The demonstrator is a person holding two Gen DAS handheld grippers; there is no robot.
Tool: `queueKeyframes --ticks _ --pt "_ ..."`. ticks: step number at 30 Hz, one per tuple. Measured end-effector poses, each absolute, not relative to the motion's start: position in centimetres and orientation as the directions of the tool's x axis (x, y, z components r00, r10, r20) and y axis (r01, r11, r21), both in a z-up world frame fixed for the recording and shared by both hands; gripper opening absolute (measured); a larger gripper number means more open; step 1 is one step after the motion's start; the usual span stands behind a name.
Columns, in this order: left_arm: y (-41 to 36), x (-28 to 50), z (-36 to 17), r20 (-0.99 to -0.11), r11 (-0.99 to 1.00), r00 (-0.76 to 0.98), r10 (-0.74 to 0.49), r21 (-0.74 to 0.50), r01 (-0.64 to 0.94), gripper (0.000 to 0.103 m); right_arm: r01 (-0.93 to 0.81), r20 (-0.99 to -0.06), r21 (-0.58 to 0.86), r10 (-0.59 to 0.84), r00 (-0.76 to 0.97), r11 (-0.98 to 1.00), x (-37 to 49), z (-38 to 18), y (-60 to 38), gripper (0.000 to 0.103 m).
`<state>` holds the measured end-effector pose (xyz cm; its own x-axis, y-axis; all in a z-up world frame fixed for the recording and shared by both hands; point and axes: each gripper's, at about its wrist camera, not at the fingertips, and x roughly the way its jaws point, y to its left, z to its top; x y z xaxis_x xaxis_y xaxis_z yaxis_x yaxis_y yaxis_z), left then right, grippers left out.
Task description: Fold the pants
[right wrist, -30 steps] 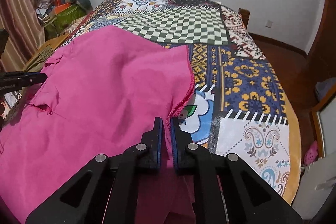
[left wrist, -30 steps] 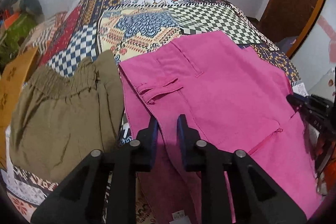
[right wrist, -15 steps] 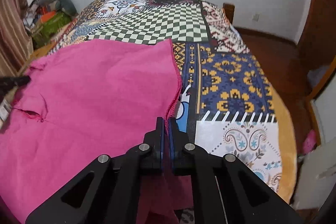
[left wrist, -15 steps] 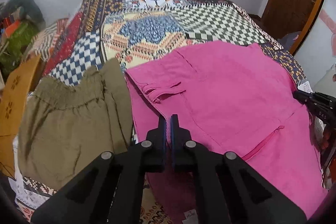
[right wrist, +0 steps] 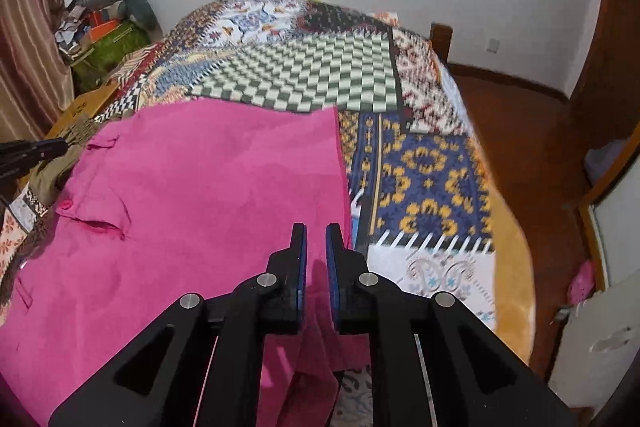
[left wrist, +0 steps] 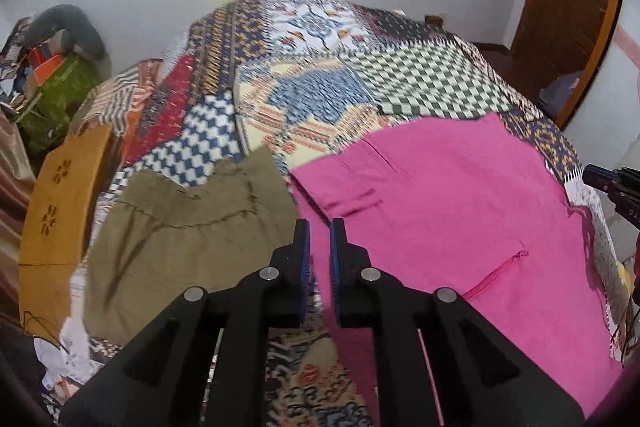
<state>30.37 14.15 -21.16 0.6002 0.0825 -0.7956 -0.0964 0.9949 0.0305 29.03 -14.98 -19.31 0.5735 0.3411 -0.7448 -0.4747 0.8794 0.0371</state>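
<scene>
Pink pants lie spread flat on the patchwork bedspread, waistband toward the left, and also show in the right wrist view. My left gripper hovers over their left edge, jaws slightly apart with nothing between them. My right gripper hovers over their right edge, jaws slightly apart and empty. The right gripper's tip shows at the left view's right edge; the left gripper's tip shows at the right view's left edge.
Olive-brown pants lie on the bedspread just left of the pink ones. An orange board and a cluttered pile stand at the bed's left side. A wooden door and bare floor are to the right.
Both grippers were shut on the pink pants' edges half a second ago. They have let go, opened slightly and lifted back. The pants now lie flatter on the bed.
</scene>
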Motion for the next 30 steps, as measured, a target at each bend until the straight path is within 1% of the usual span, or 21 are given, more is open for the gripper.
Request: queueKeyframes --ticks 4,5,6,7,8,9,10,11,12,15,17,18,21,30 --pt "15.6 30.2 -19.2 -0.775 0.990 0.622 0.112 0.036 -0.133 0.010 -0.481 -0.711 0.021 0.351 0.609 0.877 28.9 -17.2 -14.7 0.009" --pt "15.8 30.2 -18.7 -0.769 0.989 0.628 0.118 0.037 -0.141 0.011 -0.482 -0.705 0.027 0.358 0.612 0.876 29.0 -16.8 -14.7 0.009" --pt "16.2 30.3 -18.1 -0.761 0.988 0.637 0.126 0.040 -0.148 0.014 -0.482 -0.700 0.034 0.366 0.614 0.875 29.1 -16.4 -14.7 0.009" --pt "16.4 30.3 -17.6 -0.754 0.987 0.643 0.135 0.046 -0.153 0.021 -0.483 -0.695 0.039 0.371 0.615 0.875 29.2 -16.0 -14.6 0.012" --pt "16.4 30.3 -17.4 -0.749 0.986 0.648 0.142 0.051 -0.157 0.031 -0.485 -0.691 0.042 0.376 0.617 0.874 29.3 -15.7 -14.4 0.019" --pt "16.5 30.4 -17.0 -0.740 0.985 0.654 0.154 0.061 -0.163 0.037 -0.485 -0.685 0.042 0.379 0.623 0.874 29.4 -15.4 -14.3 0.025" --pt "16.5 30.5 -16.9 -0.733 0.984 0.660 0.162 0.068 -0.166 0.044 -0.482 -0.677 0.042 0.380 0.630 0.875 29.4 -15.2 -14.2 0.038" --pt "16.5 30.6 -16.7 -0.728 0.983 0.665 0.167 0.074 -0.165 0.046 -0.478 -0.664 0.041 0.381 0.643 0.878 29.3 -14.9 -14.2 0.045" --pt "16.4 30.7 -16.7 -0.725 0.984 0.668 0.168 0.082 -0.159 0.047 -0.477 -0.651 0.041 0.386 0.654 0.878 29.4 -14.7 -14.0 0.045" --pt "16.0 31.5 -17.0 -0.730 0.986 0.664 0.160 0.092 -0.136 0.048 -0.484 -0.652 0.041 0.391 0.649 0.874 29.9 -14.4 -13.6 0.046" --pt "15.8 32.1 -17.7 -0.741 0.990 0.657 0.140 0.082 -0.119 0.053 -0.487 -0.652 0.041 0.393 0.649 0.872 30.5 -14.5 -13.2 0.046" --pt "15.8 32.4 -18.1 -0.747 0.991 0.653 0.128 0.072 -0.111 0.053 -0.489 -0.654 0.038 0.391 0.648 0.872 30.9 -14.6 -13.0 0.046" --pt "15.9 33.8 -19.6 -0.765 0.993 0.635 0.110 0.057 -0.103 0.053 -0.491 -0.661 0.039 0.391 0.641 0.871 31.7 -15.1 -12.7 0.046" --pt "17.0 36.5 -24.5 -0.819 0.997 0.572 0.050 0.008 -0.075 0.053 -0.509 -0.726 0.028 0.367 0.581 0.860 36.6 -18.9 -11.4 0.046"
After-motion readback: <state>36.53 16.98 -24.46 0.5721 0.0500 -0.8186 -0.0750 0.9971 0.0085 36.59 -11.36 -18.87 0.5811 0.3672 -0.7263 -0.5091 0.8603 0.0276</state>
